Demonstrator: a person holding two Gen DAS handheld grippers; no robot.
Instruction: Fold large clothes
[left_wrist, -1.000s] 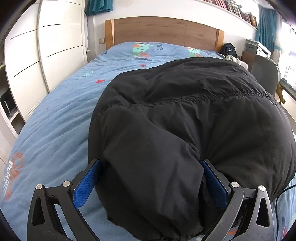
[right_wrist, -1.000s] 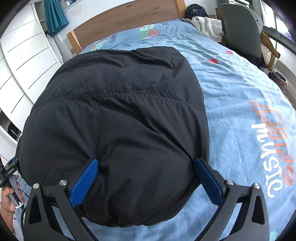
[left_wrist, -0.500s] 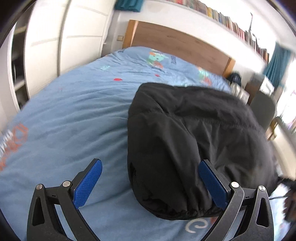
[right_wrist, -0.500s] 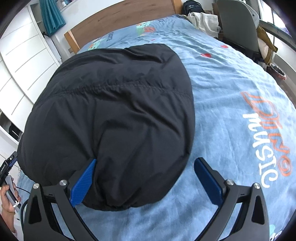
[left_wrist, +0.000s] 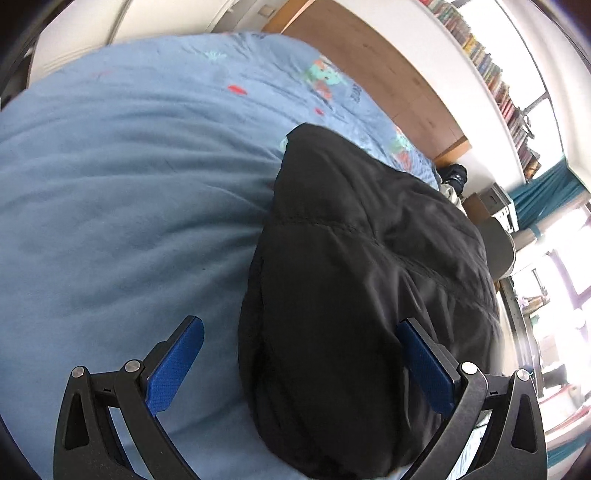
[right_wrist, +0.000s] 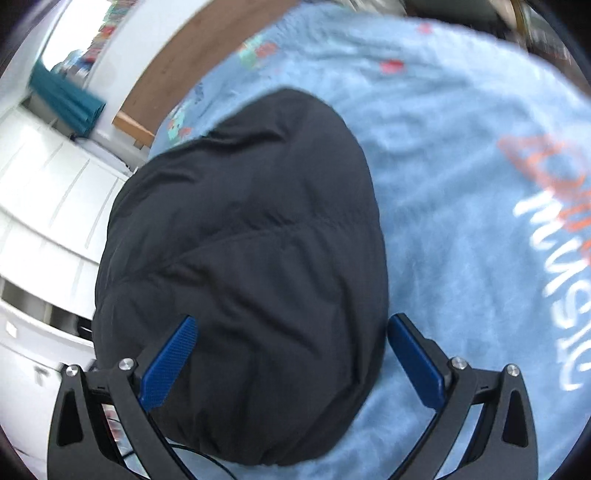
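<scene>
A black padded jacket (left_wrist: 362, 280) lies folded into a rounded bundle on the blue bedspread (left_wrist: 118, 206). My left gripper (left_wrist: 300, 356) hangs open above the bundle's near left end, tilted, with its left pad over the bedspread and nothing held. In the right wrist view the same jacket (right_wrist: 243, 258) fills the middle. My right gripper (right_wrist: 291, 354) is open above its near right end, the right pad over the blue bedspread (right_wrist: 461, 184). No cloth is pinched by either gripper.
A wooden headboard (left_wrist: 388, 70) and a shelf of books (left_wrist: 495, 77) stand at the far end. White wardrobe doors (right_wrist: 48, 221) run along the bed's left side. A grey chair (left_wrist: 498, 247) stands beyond the right side. White and orange lettering (right_wrist: 554, 266) marks the bedspread.
Both grippers have drawn back and risen from the jacket and tilted apart. The left one swung left, the right one swung right. The bundle now lies free between the fingers, smaller in view.
</scene>
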